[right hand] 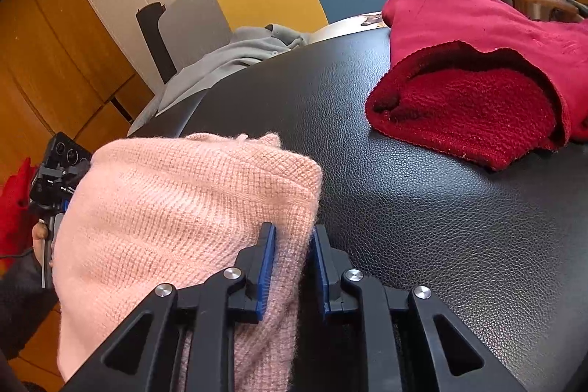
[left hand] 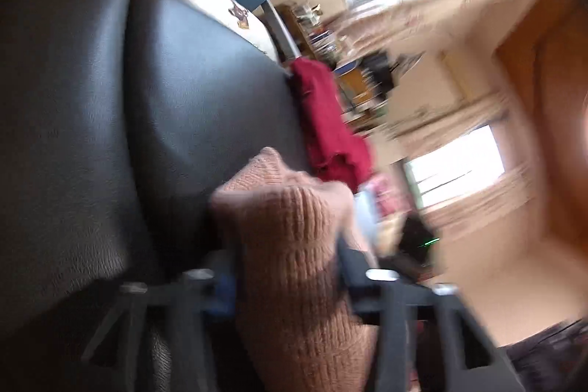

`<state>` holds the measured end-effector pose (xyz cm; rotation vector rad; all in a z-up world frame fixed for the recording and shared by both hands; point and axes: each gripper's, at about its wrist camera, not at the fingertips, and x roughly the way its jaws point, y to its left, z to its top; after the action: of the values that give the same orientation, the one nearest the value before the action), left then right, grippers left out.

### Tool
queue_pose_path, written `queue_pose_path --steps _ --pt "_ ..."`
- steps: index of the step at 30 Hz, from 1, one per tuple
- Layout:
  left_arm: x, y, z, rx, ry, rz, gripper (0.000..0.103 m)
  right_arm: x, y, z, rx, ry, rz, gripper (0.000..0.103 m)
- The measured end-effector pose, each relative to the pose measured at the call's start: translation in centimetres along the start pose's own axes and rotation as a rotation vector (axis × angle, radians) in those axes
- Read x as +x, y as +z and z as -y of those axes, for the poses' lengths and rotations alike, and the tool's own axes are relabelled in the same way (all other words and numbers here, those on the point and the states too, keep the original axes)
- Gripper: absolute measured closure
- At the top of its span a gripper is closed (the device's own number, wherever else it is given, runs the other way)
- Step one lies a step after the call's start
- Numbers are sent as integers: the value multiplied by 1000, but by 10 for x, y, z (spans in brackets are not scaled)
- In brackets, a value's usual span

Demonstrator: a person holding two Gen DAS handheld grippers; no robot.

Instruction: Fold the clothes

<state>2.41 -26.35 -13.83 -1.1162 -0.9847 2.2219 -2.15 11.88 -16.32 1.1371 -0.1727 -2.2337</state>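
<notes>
The pink knit sweater (right hand: 183, 215) hangs bunched between both claws above the black table (right hand: 422, 226), its length running left to right. The right claw (right hand: 292, 267) is narrowly closed on its edge. The left claw (left hand: 286, 285) also grips the knit, although this view is blurred.

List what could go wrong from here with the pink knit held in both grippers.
1. The right gripper pinches only a thin edge of the pink sweater; the loose knit could slip out.
2. The left gripper view is motion-blurred, so its hold is hard to judge.
3. The red garment lies close on the black surface and could snag.
</notes>
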Motion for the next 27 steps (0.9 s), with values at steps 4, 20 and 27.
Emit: queue_pose_path --steps 4,20,27 --pt "-26 2 74 317 308 59 75 4 4 -3 -4 -15 -4 79" --pt "-8 -18 61 381 794 79 65 23 13 -35 -157 -96 -36 48" --pt "-31 -43 89 464 984 120 65 23 13 -35 -155 -85 -28 46"
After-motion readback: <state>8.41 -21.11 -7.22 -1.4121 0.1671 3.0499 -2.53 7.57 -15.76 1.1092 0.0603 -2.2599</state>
